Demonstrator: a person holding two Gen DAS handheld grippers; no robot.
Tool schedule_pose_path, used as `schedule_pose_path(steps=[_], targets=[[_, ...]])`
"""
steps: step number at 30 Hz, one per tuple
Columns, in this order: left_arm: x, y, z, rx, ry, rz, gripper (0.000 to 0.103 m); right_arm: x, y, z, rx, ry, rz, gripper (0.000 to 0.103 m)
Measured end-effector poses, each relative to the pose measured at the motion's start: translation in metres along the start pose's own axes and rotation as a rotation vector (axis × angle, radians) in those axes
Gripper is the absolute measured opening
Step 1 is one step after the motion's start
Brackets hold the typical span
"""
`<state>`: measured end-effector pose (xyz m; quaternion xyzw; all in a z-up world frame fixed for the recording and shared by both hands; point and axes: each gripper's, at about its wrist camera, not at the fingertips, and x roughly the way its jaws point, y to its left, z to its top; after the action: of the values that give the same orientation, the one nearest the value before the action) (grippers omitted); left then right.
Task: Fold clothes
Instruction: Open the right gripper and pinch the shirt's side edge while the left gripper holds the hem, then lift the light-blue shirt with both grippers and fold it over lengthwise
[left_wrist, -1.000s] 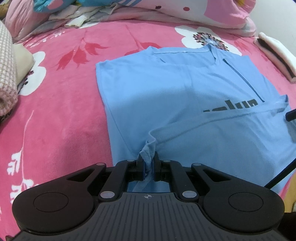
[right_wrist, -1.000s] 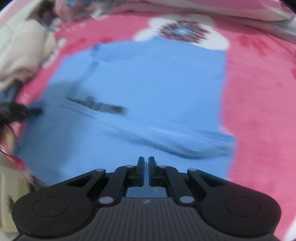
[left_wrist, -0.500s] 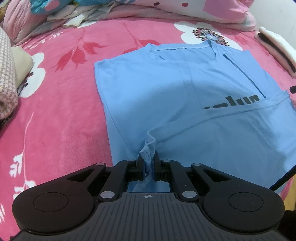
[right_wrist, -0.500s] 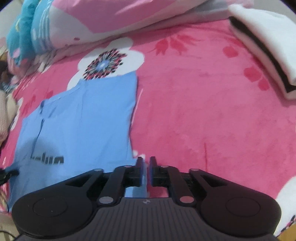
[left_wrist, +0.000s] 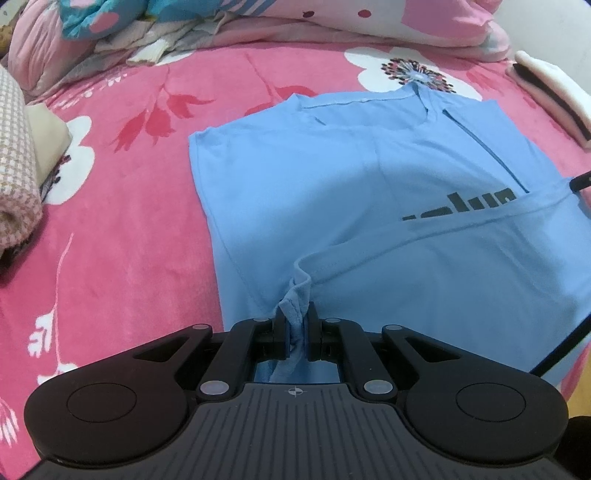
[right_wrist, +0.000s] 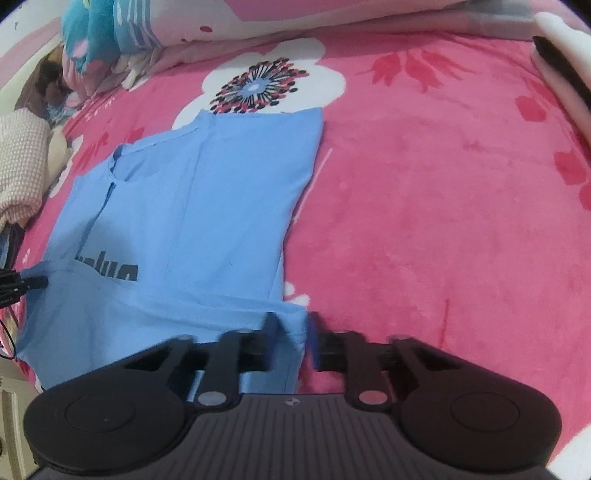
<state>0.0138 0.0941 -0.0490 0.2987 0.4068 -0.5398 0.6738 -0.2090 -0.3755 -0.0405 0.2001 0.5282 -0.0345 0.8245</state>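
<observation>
Where tool (left_wrist: 295, 325) pinches, shirt (left_wrist: 351, 177) hem

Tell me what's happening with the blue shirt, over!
Left hand-held gripper shut on blue shirt hem. Right hand-held gripper closing, shirt's corner between its jaws. Nothing in the way on pink blanket.

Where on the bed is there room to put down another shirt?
The widest bare stretch of pink blanket lies between the blue T-shirt and the folded white-and-black stack. A smaller patch lies between the shirt and the checked beige bundle. The far edge is crowded with pillows and piled clothes.
</observation>
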Motion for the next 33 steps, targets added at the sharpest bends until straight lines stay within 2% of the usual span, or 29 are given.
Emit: schedule_pose_path(steps=[9,15,26,33], targets=[[-0.019,-0.002,0.000,-0.031,-0.036,0.010,0.004,-0.030,0.017,-0.007,0.004,-0.082,-0.046,0.003],[-0.032,0.001,0.005,-0.046,-0.073,0.021,0.004,-0.044,0.029,0.004,-0.017,-0.129,-0.062,0.003],[-0.034,0.025,0.043,-0.096,-0.175,0.052,0.004,-0.047,0.030,0.056,-0.040,-0.227,-0.078,0.003],[-0.010,0.045,0.071,-0.075,-0.178,0.087,0.004,-0.028,0.023,0.105,-0.065,-0.270,-0.076,0.003]])
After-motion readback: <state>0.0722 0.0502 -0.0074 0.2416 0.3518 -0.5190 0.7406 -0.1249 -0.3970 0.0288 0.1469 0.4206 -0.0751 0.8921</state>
